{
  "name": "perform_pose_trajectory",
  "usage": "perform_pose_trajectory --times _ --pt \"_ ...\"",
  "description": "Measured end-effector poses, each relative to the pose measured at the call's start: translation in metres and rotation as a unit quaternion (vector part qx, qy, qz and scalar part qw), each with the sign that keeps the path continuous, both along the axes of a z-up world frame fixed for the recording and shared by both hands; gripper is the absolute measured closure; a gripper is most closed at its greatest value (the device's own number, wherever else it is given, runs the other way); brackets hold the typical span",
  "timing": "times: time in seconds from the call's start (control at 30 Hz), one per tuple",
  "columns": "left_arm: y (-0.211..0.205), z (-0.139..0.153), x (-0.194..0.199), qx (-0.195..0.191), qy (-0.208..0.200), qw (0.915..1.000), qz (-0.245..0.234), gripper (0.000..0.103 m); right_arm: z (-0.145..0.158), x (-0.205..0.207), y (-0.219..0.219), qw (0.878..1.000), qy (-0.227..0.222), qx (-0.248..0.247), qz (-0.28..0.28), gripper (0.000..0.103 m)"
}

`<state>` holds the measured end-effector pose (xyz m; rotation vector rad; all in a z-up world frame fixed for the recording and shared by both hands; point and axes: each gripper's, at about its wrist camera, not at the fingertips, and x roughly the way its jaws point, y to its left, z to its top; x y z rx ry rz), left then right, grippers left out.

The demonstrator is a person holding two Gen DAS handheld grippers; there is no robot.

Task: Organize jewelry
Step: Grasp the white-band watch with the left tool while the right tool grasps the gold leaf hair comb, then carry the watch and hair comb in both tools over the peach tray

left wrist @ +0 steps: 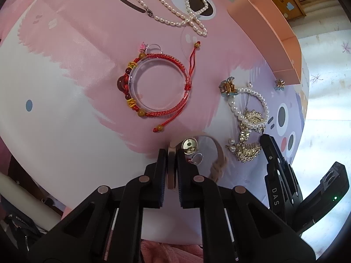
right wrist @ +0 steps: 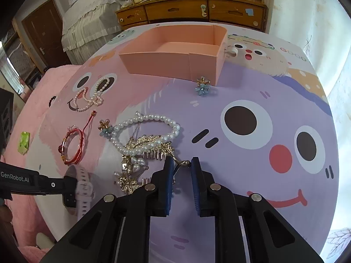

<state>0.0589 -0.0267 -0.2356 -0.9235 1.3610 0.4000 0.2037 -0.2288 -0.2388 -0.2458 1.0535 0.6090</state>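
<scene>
The open salmon-pink cardboard box (right wrist: 175,65) stood well ahead of my right tongs (right wrist: 182,164), slightly to their left, its long side lying across my line of reach. That was where I judged the pieces should go, and the right hand was the nearer one to it. My left tongs (left wrist: 171,153) were clenched on the strap of a pale pink wristwatch (right wrist: 84,188), held edge-on, off to the left of the right pair. Directly in front of the right tongs lay a tangle of gold filigree hair combs (right wrist: 149,144), whose curled gold end sat between the parted pads. The jaws stood released around it, with no bite that I could make out. A white pearl bracelet (right wrist: 144,120) was draped over those combs, so lifting them might have dragged it along. Smaller still, a blue-and-gold flower clip (right wrist: 203,86) rested just before the box's near wall, on the straight path to it.
</scene>
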Motion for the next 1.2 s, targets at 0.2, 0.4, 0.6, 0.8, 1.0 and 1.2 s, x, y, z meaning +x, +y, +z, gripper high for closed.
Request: perform_pose_trajectory --times 0.2,0.4,0.6,0.8,1.0,1.2 --pt "0.001 0.002 0.002 0.011 0.01 0.9998 -0.016 0.096 0.01 -0.01 0.004 0.999 -0.025 -0.014 0.015 0.091" --pt "0.011 0.02 0.006 0.036 -0.01 0.998 -0.051 0.096 0.046 -0.046 0.005 0.995 -0.09 -0.034 0.02 0.095" --pt "0.012 0.051 0.019 0.073 -0.056 0.9903 -0.104 0.096 0.082 -0.061 0.012 0.989 -0.138 -0.043 0.022 0.097" --pt "0.014 0.077 0.032 0.092 -0.093 0.9801 -0.15 0.096 0.114 -0.063 0.016 0.987 -0.158 -0.041 -0.003 0.098" --pt "0.026 0.107 0.046 0.093 -0.122 0.9703 -0.187 0.096 0.151 -0.057 0.02 0.984 -0.175 -0.024 -0.016 0.098" --pt "0.026 0.136 0.073 0.109 -0.138 0.9528 -0.248 0.096 0.187 -0.046 0.024 0.98 -0.198 0.003 -0.031 0.098"
